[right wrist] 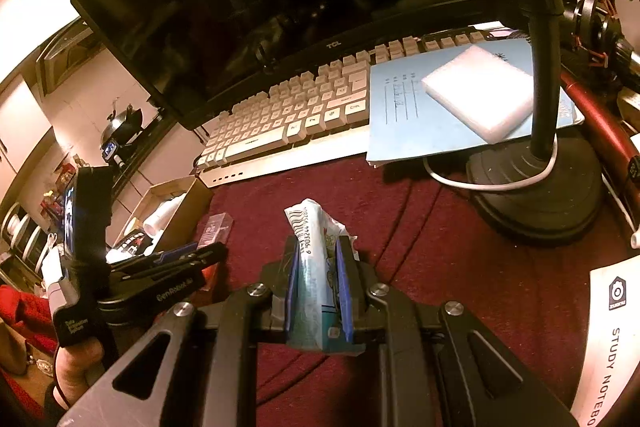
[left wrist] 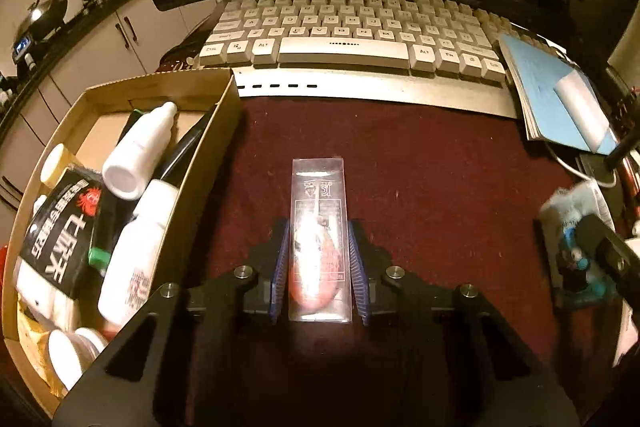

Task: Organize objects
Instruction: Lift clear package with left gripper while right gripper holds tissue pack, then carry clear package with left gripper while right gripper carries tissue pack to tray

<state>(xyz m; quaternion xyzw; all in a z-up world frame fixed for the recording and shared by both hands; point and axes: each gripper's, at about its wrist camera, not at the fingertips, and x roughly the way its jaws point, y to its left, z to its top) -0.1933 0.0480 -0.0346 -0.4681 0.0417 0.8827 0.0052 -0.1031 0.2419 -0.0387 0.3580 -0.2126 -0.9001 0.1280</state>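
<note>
Left gripper (left wrist: 319, 267) pinching clear plastic case (left wrist: 319, 211), long axis along fingers; cardboard box (left wrist: 216, 147) just left. Right gripper (right wrist: 319, 291) clamps tissue packet (right wrist: 314, 247).

There is one keyboard (left wrist: 352, 31), one dark monitor (right wrist: 224, 7), one cardboard box (left wrist: 218, 131), one clear plastic case (left wrist: 319, 195) and one blue notebook (right wrist: 404, 115). In the box I count three white bottles (left wrist: 140, 147) and one black packet (left wrist: 64, 231). One lamp base (right wrist: 536, 195) stands on the bench.

Open red cloth (left wrist: 440, 187) mid-desk; cardboard box (left wrist: 216, 155) left, keyboard (left wrist: 344, 43) ahead, lamp base (right wrist: 536, 195) right.
</note>
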